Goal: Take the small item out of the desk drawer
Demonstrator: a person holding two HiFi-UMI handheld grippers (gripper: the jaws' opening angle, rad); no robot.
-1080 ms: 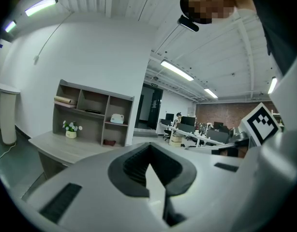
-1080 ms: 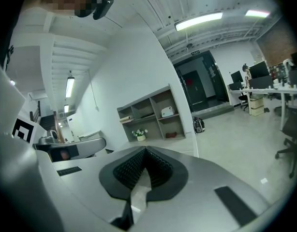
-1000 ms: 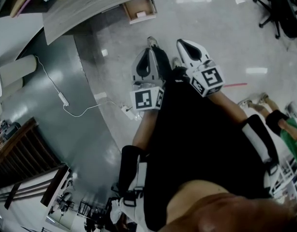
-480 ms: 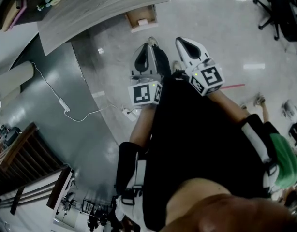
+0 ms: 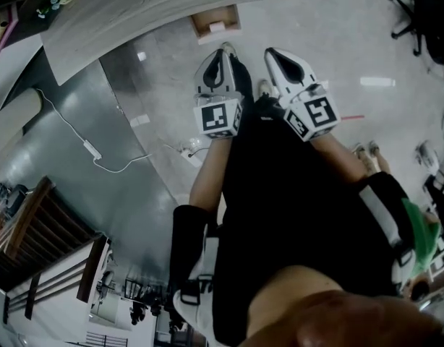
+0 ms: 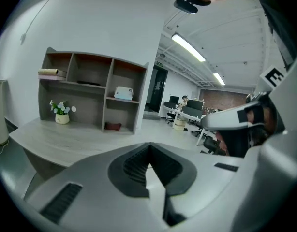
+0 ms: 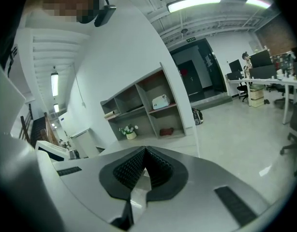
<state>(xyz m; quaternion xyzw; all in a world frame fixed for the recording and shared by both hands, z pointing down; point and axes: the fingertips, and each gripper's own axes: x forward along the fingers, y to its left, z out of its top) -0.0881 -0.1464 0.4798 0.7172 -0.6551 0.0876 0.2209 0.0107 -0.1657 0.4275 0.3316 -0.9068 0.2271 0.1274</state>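
Observation:
A small open wooden drawer [image 5: 205, 30] juts out from under the pale wood desk [image 5: 150, 6] at the top of the head view. A small white item [image 5: 217, 27] lies inside it. My left gripper [image 5: 223, 53] and right gripper [image 5: 272, 53] are held side by side over the floor, just short of the drawer and pointing toward it. Both are shut with nothing between the pads. In the left gripper view the closed jaws [image 6: 149, 151] face the desk top [image 6: 66, 139] and its shelf unit [image 6: 90, 91]. The right gripper view shows its closed jaws [image 7: 144, 153], also empty.
A white cable with a power strip [image 5: 92, 150] lies on the floor to the left. Wooden rails [image 5: 34, 230] stand at lower left and an office chair [image 5: 424, 13] at upper right. A potted flower [image 6: 62, 115] sits on the desk. More desks and chairs [image 6: 187, 112] stand far off.
Both grippers have edged up the head view, a little nearer the drawer, and the view has shifted so that more of the desk shows. Both stay shut and empty.

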